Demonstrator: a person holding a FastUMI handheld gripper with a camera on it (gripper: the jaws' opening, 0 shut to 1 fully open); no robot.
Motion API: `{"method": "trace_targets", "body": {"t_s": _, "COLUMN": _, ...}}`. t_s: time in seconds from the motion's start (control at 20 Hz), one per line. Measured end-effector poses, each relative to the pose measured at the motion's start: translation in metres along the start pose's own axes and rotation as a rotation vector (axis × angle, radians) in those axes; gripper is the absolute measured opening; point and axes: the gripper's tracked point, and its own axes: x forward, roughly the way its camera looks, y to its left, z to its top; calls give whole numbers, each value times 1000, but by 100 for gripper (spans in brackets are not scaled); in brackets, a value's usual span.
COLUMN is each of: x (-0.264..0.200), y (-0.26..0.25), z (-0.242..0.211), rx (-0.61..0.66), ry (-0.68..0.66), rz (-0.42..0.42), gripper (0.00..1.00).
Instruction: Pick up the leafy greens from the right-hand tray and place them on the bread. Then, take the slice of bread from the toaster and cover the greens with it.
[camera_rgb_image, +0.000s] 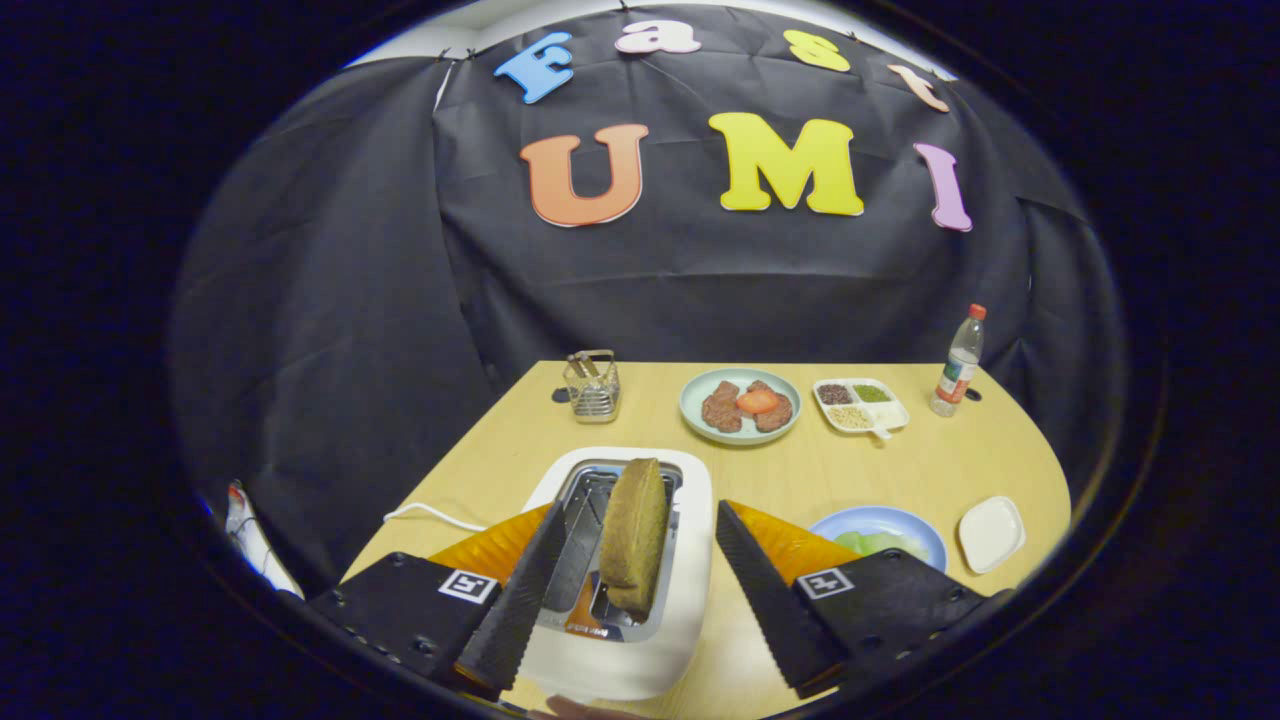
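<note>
So in the gripper view the hand-held gripper (640, 540) is spread wide open over the toaster (690, 560), one finger on each side of it, and nothing is pinched between them. Neither finger touches the slice of bread (635, 535), which stands upright in the toaster's slot right between the two fingers, poking well above the top. A white cord (435, 515) runs off from the toaster across the tabletop (890, 465).

Just past the right finger there's a blue plate (880, 520) with the leafy greens (880, 541) lying on it, partly hidden by the finger body. Beside that sits a small white square dish (991, 533).

Further back: a pale green plate (740, 405) with two brown meat pieces and a red tomato slice (758, 401) on top, then a white divided tray (860, 405) with dark, green and pale fillings, and a clear bottle (958, 362) with a red cap near the far corner. Its label is too small to read. A little wire rack (592, 386) stands at the far left of the tabletop.

The only markings up close are the square black-and-white tags on each finger body, no brand text that I can make out.
</note>
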Motion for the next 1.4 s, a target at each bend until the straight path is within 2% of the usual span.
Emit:
{"method": "trace_targets", "body": {"t_s": 0.15, "x": 11, "y": -4, "z": -3, "rx": -18, "ry": 7, "rz": -43, "gripper": 79}}
{"method": "trace_targets", "body": {"t_s": 0.4, "x": 8, "y": 1, "z": -8, "rx": 1, "ry": 26, "rz": -14, "gripper": 14}}
{"method": "trace_targets", "body": {"t_s": 0.6, "x": -10, "y": 6, "z": 5, "rx": -5, "ry": 1, "rz": 6, "gripper": 6}}
{"method": "trace_targets", "body": {"t_s": 0.95, "x": -57, "y": 9, "z": 62, "rx": -19, "ry": -131, "rz": 18, "gripper": 5}}
{"method": "trace_targets", "body": {"t_s": 1.2, "x": -98, "y": -15, "z": 92, "rx": -3, "ry": -216, "rz": 8, "gripper": 5}}
{"method": "trace_targets", "body": {"t_s": 1.4, "x": -106, "y": -57, "z": 89, "rx": 19, "ry": -231, "rz": -34, "gripper": 5}}
